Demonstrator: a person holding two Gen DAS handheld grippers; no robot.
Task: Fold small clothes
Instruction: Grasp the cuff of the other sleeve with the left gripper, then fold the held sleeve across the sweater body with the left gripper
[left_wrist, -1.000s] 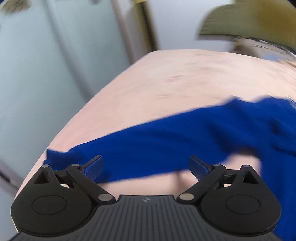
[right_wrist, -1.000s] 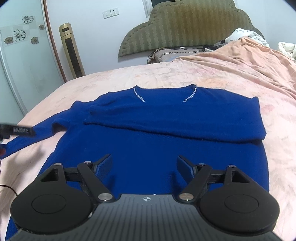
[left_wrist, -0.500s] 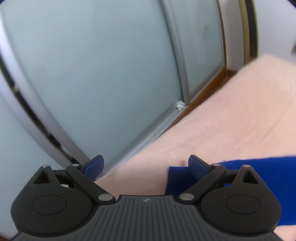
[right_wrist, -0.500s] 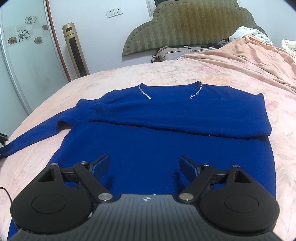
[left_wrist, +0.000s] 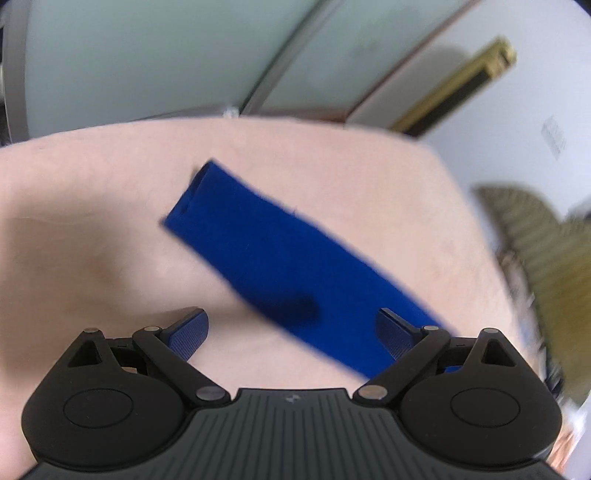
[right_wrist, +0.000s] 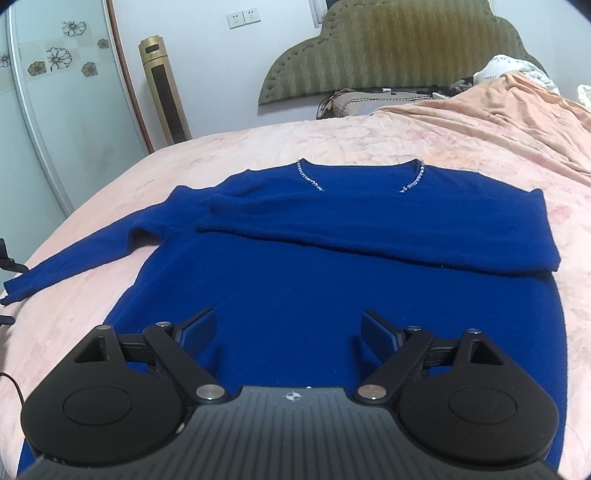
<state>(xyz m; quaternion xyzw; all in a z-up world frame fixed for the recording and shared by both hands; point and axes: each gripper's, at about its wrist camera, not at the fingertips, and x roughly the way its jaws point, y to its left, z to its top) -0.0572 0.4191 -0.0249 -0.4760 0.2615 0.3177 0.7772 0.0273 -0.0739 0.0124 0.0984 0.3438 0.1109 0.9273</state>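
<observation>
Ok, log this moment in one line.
left tongs: open, over outstretched sleeve | right tongs: opening, empty, above sweater | other sleeve: folded across

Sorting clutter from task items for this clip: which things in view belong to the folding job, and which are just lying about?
Part of the job:
- blue sweater
- its outstretched sleeve
- left gripper, jaws open over the sleeve
- right gripper, jaws opening above the sweater, nothing gripped

Just lying about:
- peach blanket
- pillow
- white cloth
- tower fan
- headboard

Soft, even indoor light filling both views, left wrist view smearing with motion blur toward its right edge, right wrist view staying sharp, fisheye bending straight lines at borders, dark vignetting clipping upper corners.
</observation>
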